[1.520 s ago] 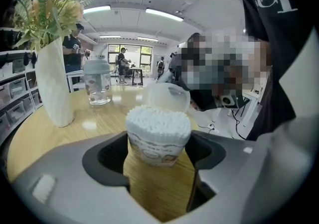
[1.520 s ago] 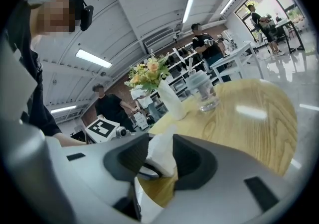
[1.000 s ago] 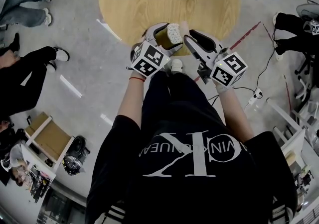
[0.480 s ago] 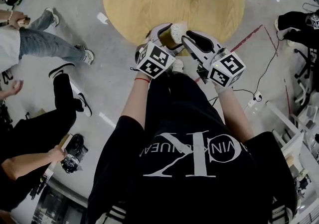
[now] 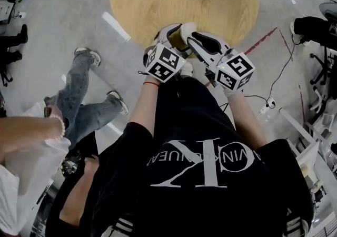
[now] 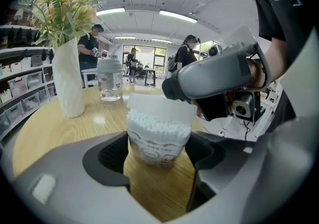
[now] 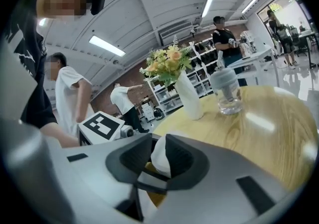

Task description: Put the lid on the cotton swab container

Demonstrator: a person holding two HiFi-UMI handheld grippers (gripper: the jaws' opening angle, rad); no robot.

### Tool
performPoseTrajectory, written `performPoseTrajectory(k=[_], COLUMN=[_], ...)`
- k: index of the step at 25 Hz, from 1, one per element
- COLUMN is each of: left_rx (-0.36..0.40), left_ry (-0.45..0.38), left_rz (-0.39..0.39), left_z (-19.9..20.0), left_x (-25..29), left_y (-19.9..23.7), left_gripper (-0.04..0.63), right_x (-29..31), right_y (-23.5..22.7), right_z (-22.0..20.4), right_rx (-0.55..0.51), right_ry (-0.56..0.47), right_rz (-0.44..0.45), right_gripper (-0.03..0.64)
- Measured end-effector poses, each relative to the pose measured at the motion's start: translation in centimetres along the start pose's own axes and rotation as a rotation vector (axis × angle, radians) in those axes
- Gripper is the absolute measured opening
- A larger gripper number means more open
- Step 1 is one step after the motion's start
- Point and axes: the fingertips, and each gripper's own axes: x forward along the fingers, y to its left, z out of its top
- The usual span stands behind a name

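1. Step in hand: you are seating the lid (image 6: 160, 106) on the container (image 6: 157, 151). The lid lies across the top of the swabs. I judge it not yet pressed home.
2. Your left gripper (image 6: 159, 143) clamps the container, a pad against each side. The container is at the near edge of the table (image 6: 60, 133). Whether its base rests on the wood cannot be told.
3. Your right gripper (image 7: 159, 156) has its jaws closing, and the lid's white edge fills the narrow gap between them.
4. In the left gripper view the right gripper reaches in from the right, above the left jaws, with its tip at the lid's right edge.
5. Whether the lid's rim sits around the container's mouth cannot be made out.
6. Next move, as judged: keep the container steady, level the lid, press it straight down until it seats, then release.
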Motion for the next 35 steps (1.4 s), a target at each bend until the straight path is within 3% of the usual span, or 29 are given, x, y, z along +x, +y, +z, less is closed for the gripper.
performPoseTrajectory(k=[12,26,35], left_rx=[-0.022,-0.024,-0.025], left_ry=[-0.006,-0.01,-0.011], left_rz=[0.022,0.017,0.008], left_z=[0.0,0.1,-0.1], left_x=[0.2,0.0,0.1], left_y=[-0.1,-0.1,-0.1], left_gripper=[0.36,0.36,0.359], right_x=[0.8,1.7,1.9], right_y=[-0.1,-0.2,-0.4], right_z=[-0.6,-0.7,-0.9], right_rx=[-0.039,-0.196,-0.231], right_ry=[0.046,0.141,0.171], right_rz=[-0.014,-0.069,-0.07], right_gripper=[0.083,0.031,0.021])
